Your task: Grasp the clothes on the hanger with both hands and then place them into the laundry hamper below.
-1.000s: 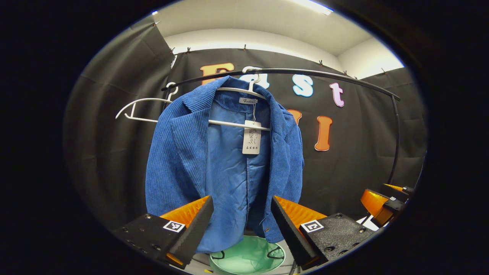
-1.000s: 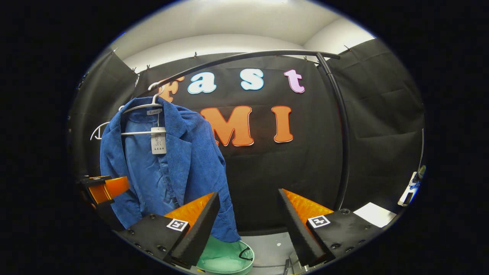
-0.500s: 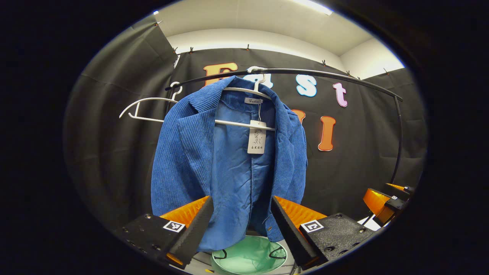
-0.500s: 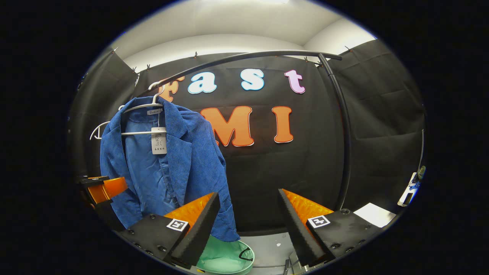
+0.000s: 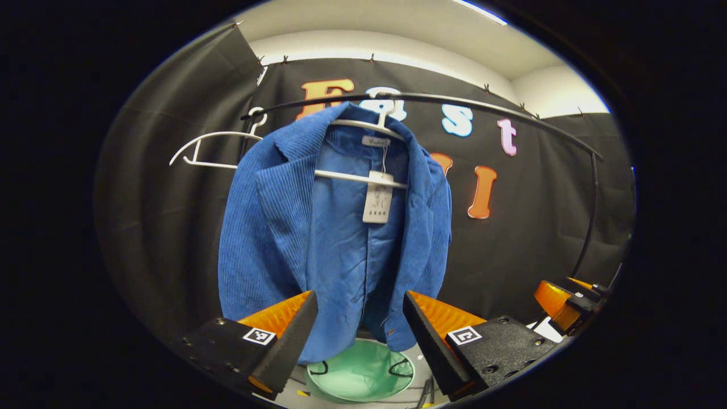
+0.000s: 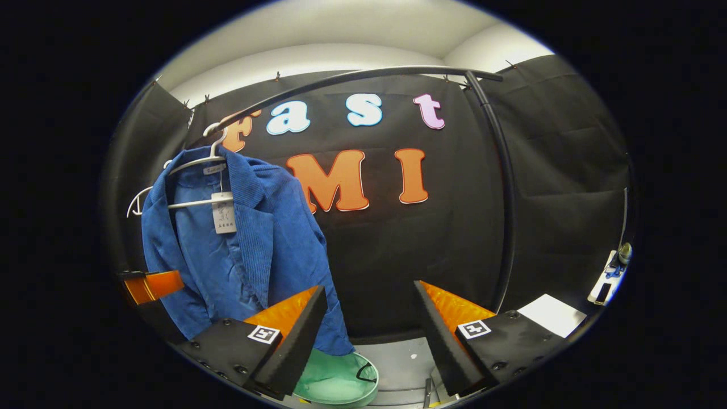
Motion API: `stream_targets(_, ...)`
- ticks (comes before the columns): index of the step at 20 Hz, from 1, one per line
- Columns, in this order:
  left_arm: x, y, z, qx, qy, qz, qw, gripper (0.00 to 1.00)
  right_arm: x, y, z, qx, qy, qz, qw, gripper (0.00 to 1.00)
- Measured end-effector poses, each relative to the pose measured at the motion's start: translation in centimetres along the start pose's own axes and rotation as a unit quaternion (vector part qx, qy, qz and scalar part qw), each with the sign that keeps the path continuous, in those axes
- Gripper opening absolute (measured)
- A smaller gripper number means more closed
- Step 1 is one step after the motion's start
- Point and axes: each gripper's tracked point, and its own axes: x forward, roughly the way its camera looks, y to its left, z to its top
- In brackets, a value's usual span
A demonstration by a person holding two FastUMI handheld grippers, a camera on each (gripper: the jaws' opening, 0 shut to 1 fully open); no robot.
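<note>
- Your left gripper is spread wide, nothing between the fingers, touching nothing.
- Blue jacket hangs dead ahead of the left gripper, above and beyond its fingertips, clear of them; front open, lining showing.
- Jacket sits on a white hanger hooked over the black rail high above the gripper. Paper tag dangles at the collar.
- Second white hanger, bare, hangs up and to the left of the jacket on the same rail.
- Green hamper is low, just past the left gripper's fingertips, directly under the jacket hem. Hem ends a little above its rim.
- Your right gripper is also wide open, holding nothing.
- From the right gripper the jacket is off to the upper left, its lower edge passing behind the left finger; contact can't be judged there.
- Hamper shows low between the right gripper's fingers, toward the left one.
- Right gripper also appears at the far right edge of the left gripper view, beside the jacket, well apart from it.
- Rail's upright post stands ahead and right of the right gripper.
</note>
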Motion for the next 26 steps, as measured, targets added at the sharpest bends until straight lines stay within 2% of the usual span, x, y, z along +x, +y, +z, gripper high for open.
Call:
stream_targets(4, 0.3, -0.2, 2.4, 0.061, -0.020, 0.012, 0.998, 0.92, 0.1, 0.4, 2.2, 0.020, 0.000, -0.002, 1.000, 0.98)
stream_targets(6, 0.5, -1.3, 3.3, 0.071, -0.030, -0.001, 0.997, 0.95, 0.0, 0.3, 3.7, 0.015, -0.016, -0.005, 1.000, 0.98)
stream_targets(8, 0.8, -2.9, 2.8, 0.055, -0.026, -0.027, 0.998, 0.93, 0.0, -0.6, 4.5, -0.005, -0.031, -0.024, 0.999, 0.98)
stream_targets(9, 0.9, -3.6, 2.2, 0.045, -0.017, -0.038, 0.998, 0.96, -0.1, -0.9, 4.6, -0.012, -0.033, -0.031, 0.999, 0.98)
stream_targets(10, 1.0, -4.0, 1.7, 0.036, -0.008, -0.047, 0.998, 0.93, -0.1, -0.8, 4.6, -0.018, -0.031, -0.033, 0.999, 0.98)
stream_targets(12, 1.3, -4.9, 1.7, 0.022, -0.002, -0.061, 0.998, 0.95, -0.1, -1.0, 4.5, -0.024, -0.030, -0.037, 0.999, 0.98)
stream_targets(14, 1.5, -5.1, 2.5, 0.011, -0.005, -0.066, 0.998, 0.93, -0.3, -1.1, 5.0, -0.022, -0.033, -0.038, 0.998, 0.98)
stream_targets(15, 1.6, -5.5, 3.4, -0.006, -0.011, -0.070, 0.997, 0.95, -0.4, -1.1, 5.3, -0.021, -0.036, -0.038, 0.998, 0.98)
stream_targets(18, 1.8, -6.3, 6.1, -0.057, -0.030, -0.080, 0.995, 0.93, -0.5, -0.9, 6.4, -0.019, -0.043, -0.031, 0.998, 0.98)
stream_targets(19, 1.7, -6.4, 6.4, -0.057, -0.033, -0.079, 0.995, 0.95, -0.6, -0.8, 6.6, -0.018, -0.046, -0.030, 0.998, 0.98)
stream_targets(20, 1.6, -6.5, 6.6, -0.051, -0.034, -0.078, 0.995, 0.92, -0.7, -0.8, 7.0, -0.018, -0.050, -0.027, 0.998, 0.98)
stream_targets(21, 1.5, -6.9, 6.5, -0.041, -0.036, -0.079, 0.995, 0.95, -0.7, -0.6, 7.3, -0.020, -0.053, -0.024, 0.998, 0.91)
stream_targets(24, 0.9, -8.3, 6.2, -0.028, -0.035, -0.090, 0.995, 0.92, -1.1, 0.3, 8.0, -0.031, -0.059, -0.009, 0.998, 0.91)
stream_targets(26, 0.3, -9.2, 6.2, -0.035, -0.034, -0.098, 0.994, 0.95, -1.6, 0.8, 8.5, -0.035, -0.064, 0.005, 0.997, 0.91)
